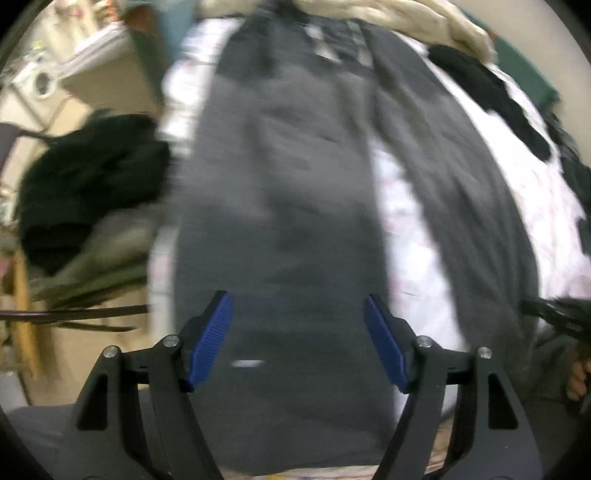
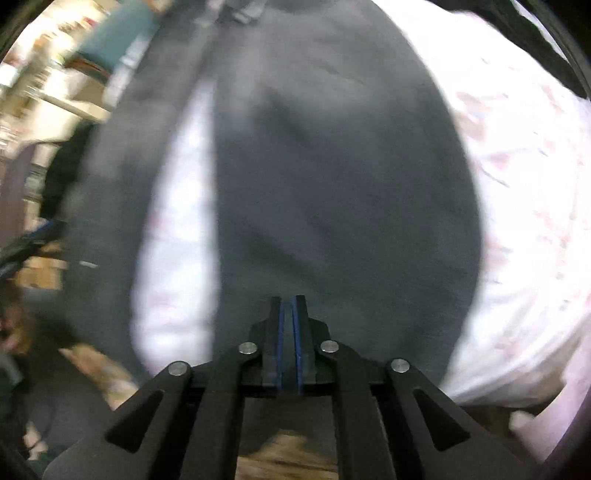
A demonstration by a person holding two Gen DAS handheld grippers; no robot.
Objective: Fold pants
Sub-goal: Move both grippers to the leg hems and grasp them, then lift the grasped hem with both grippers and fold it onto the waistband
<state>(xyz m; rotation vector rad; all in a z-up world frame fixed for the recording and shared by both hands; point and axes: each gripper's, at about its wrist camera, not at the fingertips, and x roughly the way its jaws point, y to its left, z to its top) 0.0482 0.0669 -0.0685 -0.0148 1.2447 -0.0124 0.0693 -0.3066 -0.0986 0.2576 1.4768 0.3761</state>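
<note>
Dark grey pants (image 1: 280,206) lie spread lengthwise on a white, pink-patterned bed sheet (image 1: 402,229), legs apart, waistband far away. My left gripper (image 1: 297,314) is open, its blue pads (image 1: 212,339) spread above the near end of the left leg. In the right wrist view the other pant leg (image 2: 332,192) fills the middle. My right gripper (image 2: 288,306) has its pads pressed close together at the leg's near hem; a thin strip of grey cloth seems to sit between them. Both views are motion-blurred.
A cream blanket (image 1: 388,18) is bunched at the far end of the bed. Black garments (image 1: 491,96) lie at the right. A dark pile of clothes (image 1: 88,184) sits on a chair left of the bed. Shelves (image 2: 55,66) stand at the far left.
</note>
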